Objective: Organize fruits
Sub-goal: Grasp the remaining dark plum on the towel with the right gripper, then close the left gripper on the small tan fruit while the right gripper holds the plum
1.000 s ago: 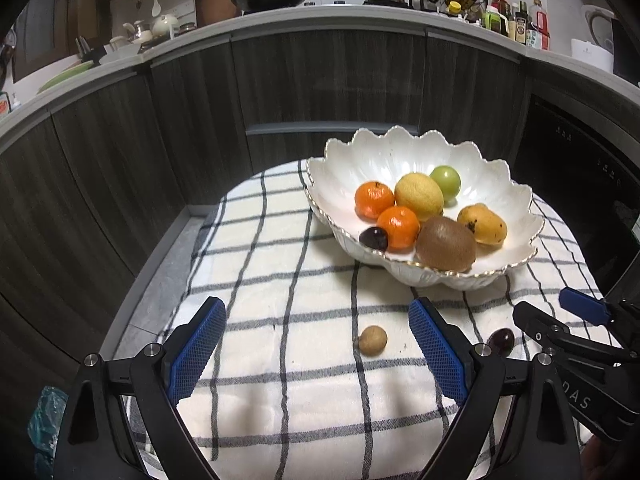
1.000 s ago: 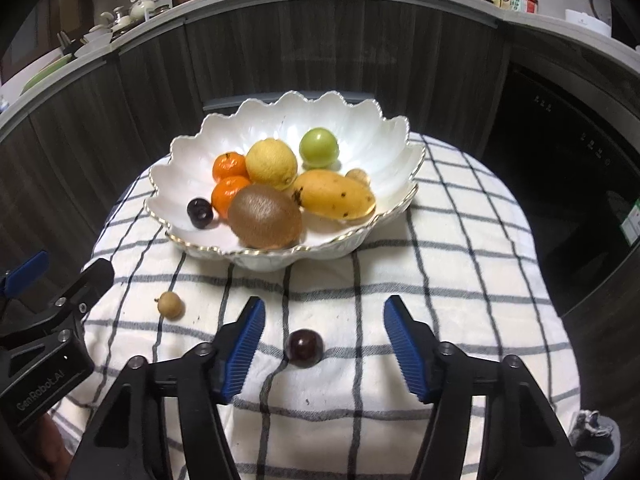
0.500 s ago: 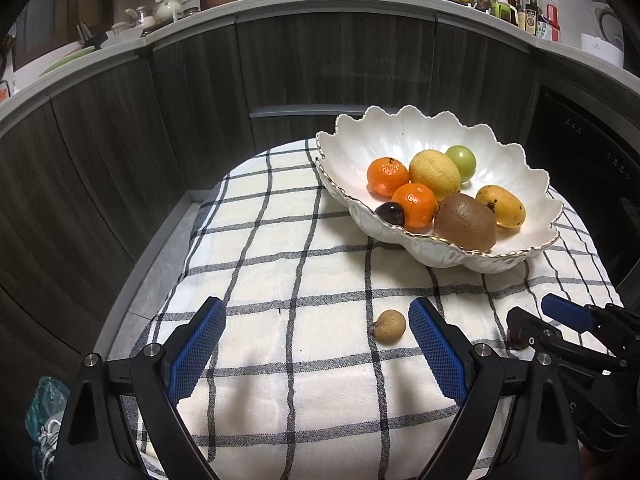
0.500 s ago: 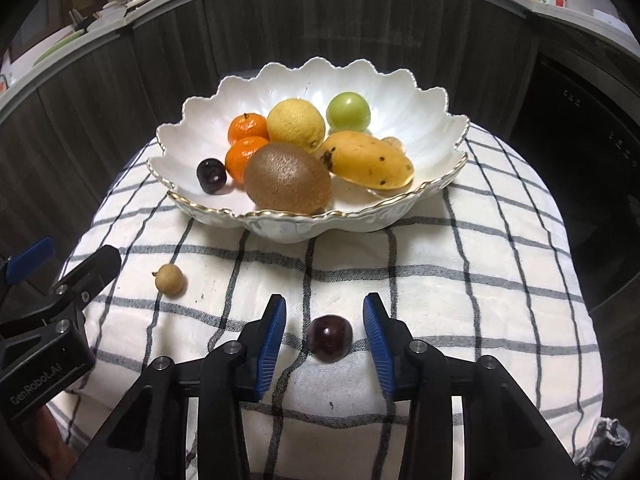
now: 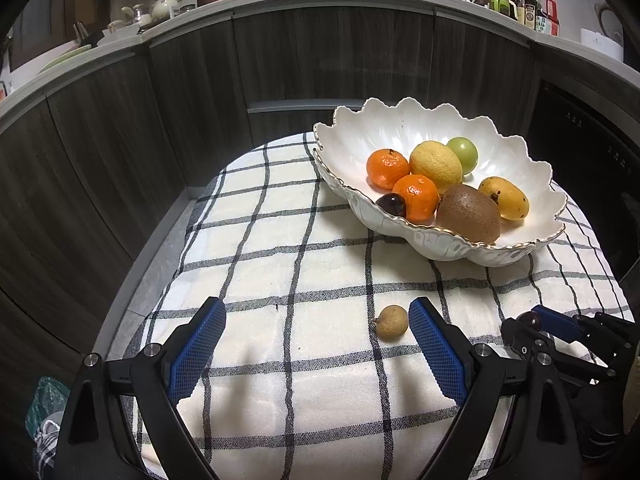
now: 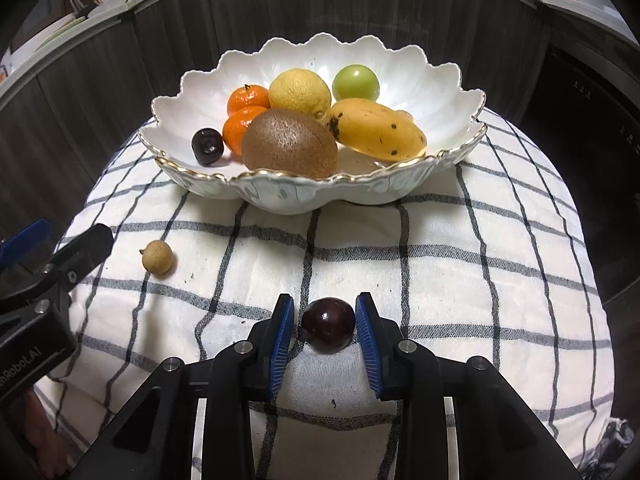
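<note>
Step in hand: pickup of the small dark purple round cherry-like fruit (image 6: 328, 330) lying loose on the white black-checked cloth (image 6: 440, 280) that covers the counter. Right tool (image 6: 325, 334): blue-padded jaws closing, fruit squarely between them, right pad apparently at its skin, a thin gap at the left pad; not yet firmly clamped, judged from the right wrist view. Left tool (image 5: 316, 346): released, jaws wide, nothing between them; small tan round longan-like fruit (image 5: 392, 322) just inside its right pad, resting on the cloth, untouched. Destination, by judgement: white scalloped gold-rimmed ceramic bowl (image 6: 460, 100), well beyond both loose fruits, already stocked with two oranges, a lemon, a green fruit, a kiwi, a yellow mango and one dark fruit. Next move: finish the squeeze gently to avoid bruising or squirting the round fruit out, lift clear of the cloth, carry over the near rim, release into a free spot. Progress: mostly done, two fruits outstanding.
</note>
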`<state>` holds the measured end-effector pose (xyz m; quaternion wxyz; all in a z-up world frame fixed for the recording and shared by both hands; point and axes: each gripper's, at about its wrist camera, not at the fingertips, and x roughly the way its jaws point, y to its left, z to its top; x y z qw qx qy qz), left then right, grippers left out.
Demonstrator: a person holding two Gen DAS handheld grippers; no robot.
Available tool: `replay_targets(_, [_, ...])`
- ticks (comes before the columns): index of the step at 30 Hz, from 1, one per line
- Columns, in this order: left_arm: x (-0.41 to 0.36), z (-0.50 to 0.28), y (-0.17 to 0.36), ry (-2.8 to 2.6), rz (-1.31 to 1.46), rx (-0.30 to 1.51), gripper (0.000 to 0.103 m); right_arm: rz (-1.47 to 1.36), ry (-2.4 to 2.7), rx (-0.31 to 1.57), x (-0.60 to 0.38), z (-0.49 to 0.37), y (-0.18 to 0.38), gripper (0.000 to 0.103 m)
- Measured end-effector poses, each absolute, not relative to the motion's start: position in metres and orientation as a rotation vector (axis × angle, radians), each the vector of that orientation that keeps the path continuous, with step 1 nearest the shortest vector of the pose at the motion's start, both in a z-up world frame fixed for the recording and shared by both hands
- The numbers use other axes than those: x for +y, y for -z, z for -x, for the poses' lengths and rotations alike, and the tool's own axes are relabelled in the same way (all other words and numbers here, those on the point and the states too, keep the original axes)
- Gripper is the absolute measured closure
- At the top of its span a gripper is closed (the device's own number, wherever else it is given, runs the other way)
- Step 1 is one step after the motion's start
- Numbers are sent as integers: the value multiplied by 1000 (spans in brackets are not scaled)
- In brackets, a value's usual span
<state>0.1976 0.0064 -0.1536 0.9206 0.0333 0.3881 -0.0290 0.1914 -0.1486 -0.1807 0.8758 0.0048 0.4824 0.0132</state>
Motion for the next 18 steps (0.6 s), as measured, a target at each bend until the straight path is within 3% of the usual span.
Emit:
replay_targets(3, [6, -198, 153, 58, -71, 796, 9, -14, -31, 1011, -149, -191, 183, 75])
replay_targets(18, [-1, -199, 156, 95, -60, 802, 10, -18, 6, 944, -155, -182, 161, 75])
